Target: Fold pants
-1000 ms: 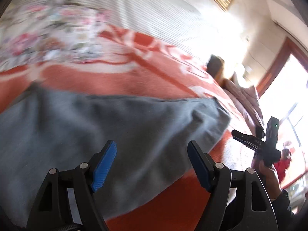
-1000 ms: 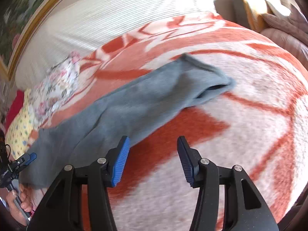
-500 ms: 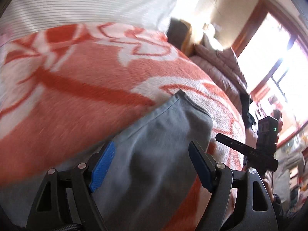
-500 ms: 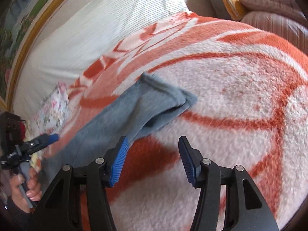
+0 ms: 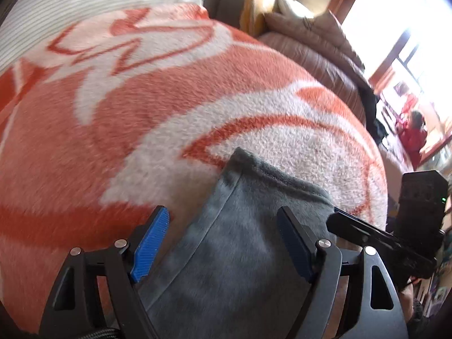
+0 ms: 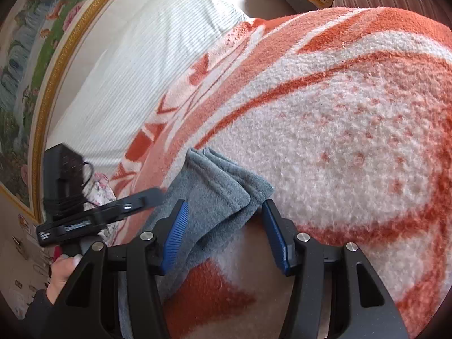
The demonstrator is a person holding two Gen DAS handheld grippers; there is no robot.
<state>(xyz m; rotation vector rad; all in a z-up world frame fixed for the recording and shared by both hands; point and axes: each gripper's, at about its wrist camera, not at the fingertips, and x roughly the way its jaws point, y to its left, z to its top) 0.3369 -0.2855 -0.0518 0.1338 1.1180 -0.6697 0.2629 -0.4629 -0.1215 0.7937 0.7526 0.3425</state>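
Note:
The grey fleece pants (image 5: 240,240) lie flat on an orange and white blanket (image 5: 141,113), legs stacked, cuffs pointing away from me. In the right wrist view the cuff end (image 6: 223,189) shows two hemmed layers. My left gripper (image 5: 223,240) is open, its jaws on either side of the far edge of the leg near the cuff. My right gripper (image 6: 224,234) is open, its jaws on either side of the near corner of the cuff. Each gripper shows in the other's view, the right one (image 5: 367,234) and the left one (image 6: 113,209).
A white ribbed headboard cushion (image 6: 135,65) rises behind the blanket, with a gold-framed painting (image 6: 31,65) above it. A floral pillow (image 6: 101,189) lies at the left. Brown striped bedding (image 5: 325,56) and a bright window (image 5: 395,28) are at the right.
Both grippers moved along the pants to the cuff end and came close together. The cuffs now sit between the open jaws of each.

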